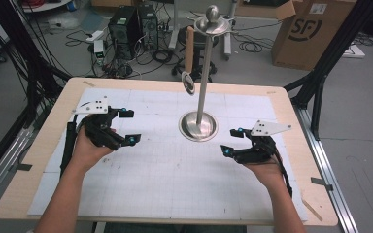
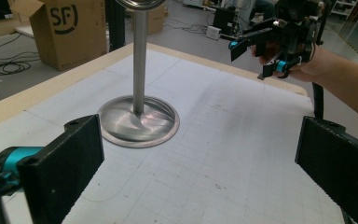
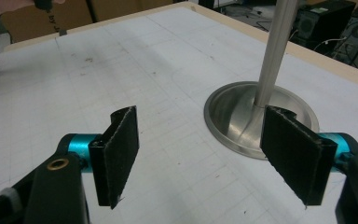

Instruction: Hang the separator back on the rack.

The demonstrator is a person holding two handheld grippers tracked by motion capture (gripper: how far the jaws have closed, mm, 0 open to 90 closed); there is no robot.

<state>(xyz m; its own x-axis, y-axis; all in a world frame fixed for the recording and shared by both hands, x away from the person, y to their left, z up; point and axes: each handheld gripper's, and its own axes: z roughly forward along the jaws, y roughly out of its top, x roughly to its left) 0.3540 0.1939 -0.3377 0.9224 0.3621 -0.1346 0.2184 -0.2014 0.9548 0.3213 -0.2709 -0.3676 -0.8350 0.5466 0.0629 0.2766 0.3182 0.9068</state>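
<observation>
On the gridded table we see a steel stand, upright, base between both grippers. Left gripper and right gripper hover apart from it, jaws spread, holding nothing.

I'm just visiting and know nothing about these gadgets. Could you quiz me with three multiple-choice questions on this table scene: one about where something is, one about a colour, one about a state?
1. Where does the metal stand sit?
A. At the table's near edge
B. Between the two grippers, a little beyond them
C. On the floor

2. What colour are the small round parts by the left gripper's fingers?
A. Blue
B. Red
C. Yellow

3. What are the right gripper's fingers doing?
A. Clamped on the pole
B. Shut, empty
C. Spread apart, holding nothing

Answers: 1 B, its round base rests mid-table between both hands. 2 A, blue shows at each finger's base. 3 C, bare white mat shows between them.
</observation>
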